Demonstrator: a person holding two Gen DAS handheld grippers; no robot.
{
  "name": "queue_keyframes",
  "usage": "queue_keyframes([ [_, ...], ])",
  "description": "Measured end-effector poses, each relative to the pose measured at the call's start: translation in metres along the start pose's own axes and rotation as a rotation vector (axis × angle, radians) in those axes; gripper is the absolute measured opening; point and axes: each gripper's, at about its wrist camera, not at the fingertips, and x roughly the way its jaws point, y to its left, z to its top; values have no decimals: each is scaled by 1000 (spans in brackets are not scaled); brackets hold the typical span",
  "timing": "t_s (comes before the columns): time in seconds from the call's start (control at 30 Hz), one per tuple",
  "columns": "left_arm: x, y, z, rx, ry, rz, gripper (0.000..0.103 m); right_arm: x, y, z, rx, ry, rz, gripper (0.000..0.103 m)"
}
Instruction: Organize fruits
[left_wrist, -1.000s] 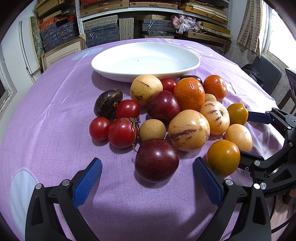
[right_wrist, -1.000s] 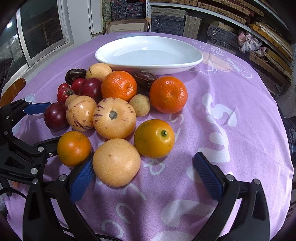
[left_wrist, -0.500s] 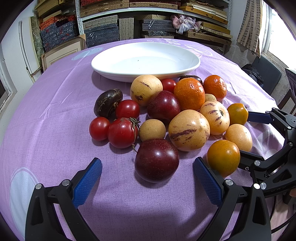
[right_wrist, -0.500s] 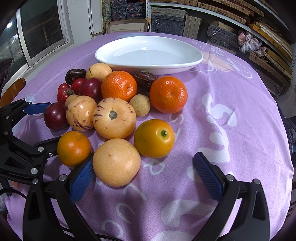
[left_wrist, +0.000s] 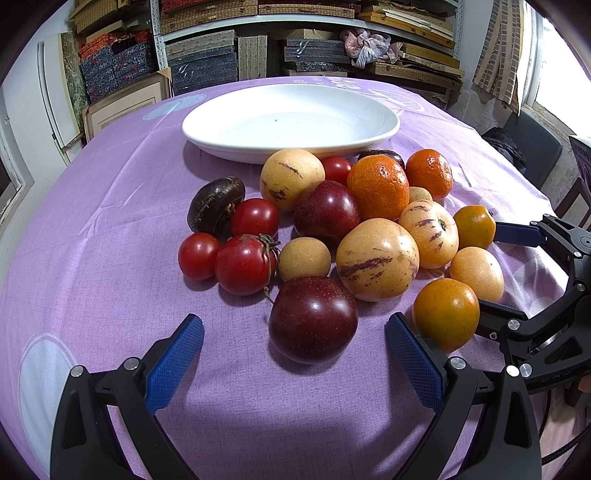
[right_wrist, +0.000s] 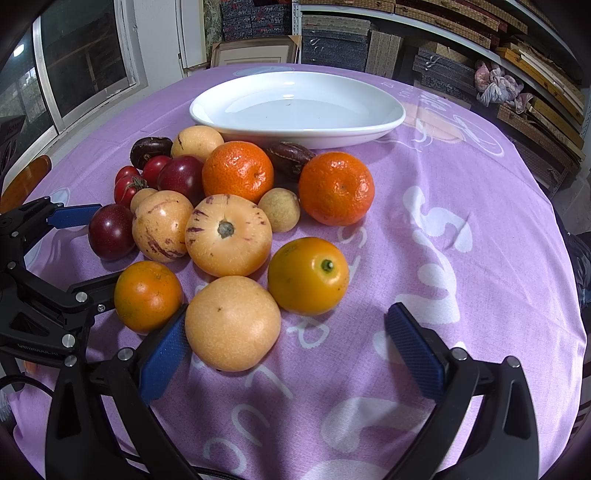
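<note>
A heap of fruit lies on the purple tablecloth in front of an empty white plate (left_wrist: 291, 122), which also shows in the right wrist view (right_wrist: 295, 107). My left gripper (left_wrist: 293, 354) is open and empty, its jaws either side of a dark red plum (left_wrist: 313, 318). My right gripper (right_wrist: 291, 347) is open and empty, its left pad beside a pale yellow round fruit (right_wrist: 232, 322), with an orange-yellow fruit (right_wrist: 308, 275) just beyond. Tomatoes (left_wrist: 245, 264), striped pepino melons (left_wrist: 376, 258) and mandarins (right_wrist: 336, 188) fill the heap.
The round table's edges fall away on all sides. Shelves of stacked boxes (left_wrist: 258, 55) stand behind the table. A window (right_wrist: 74, 62) is at the left of the right wrist view. Each gripper shows in the other's view, the right one (left_wrist: 535, 280) and the left one (right_wrist: 44, 266).
</note>
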Motion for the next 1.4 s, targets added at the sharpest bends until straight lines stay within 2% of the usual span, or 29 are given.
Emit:
queue_keyframes([
  [0.6,1,2,-2,10,0,-8,100,-4,1,0,-13,4,8,99],
  [0.73,0,1,-3,20,-1,-15,100,-6,-1,0,-16,13,34,99],
  [0.8,-1,1,-4,39,3,-27,100,-8,-6,1,-5,15,73,99],
  [0.87,-3,5,-3,40,2,-46,100,-15,-16,1,28,-9,122,99],
  [1.03,-28,39,-5,-64,-142,-165,100,-37,-37,-4,119,-123,185,99],
  [1.07,-31,44,-5,-73,-159,-147,100,-44,-37,-5,114,-162,172,99],
  [1.13,-34,50,-8,-59,-174,-58,100,-58,-32,-7,65,-238,130,99],
  [1.17,-36,52,-8,-57,-174,-43,100,-65,-26,-10,24,-276,118,99],
  [1.27,-38,55,-8,-64,-180,-21,100,-78,-9,-16,-93,-352,94,99],
  [1.33,-40,47,-7,-28,-180,-19,100,-83,1,-18,-169,-373,59,99],
  [1.4,-40,35,-8,24,-179,-12,100,-86,5,-19,-212,-370,64,99],
])
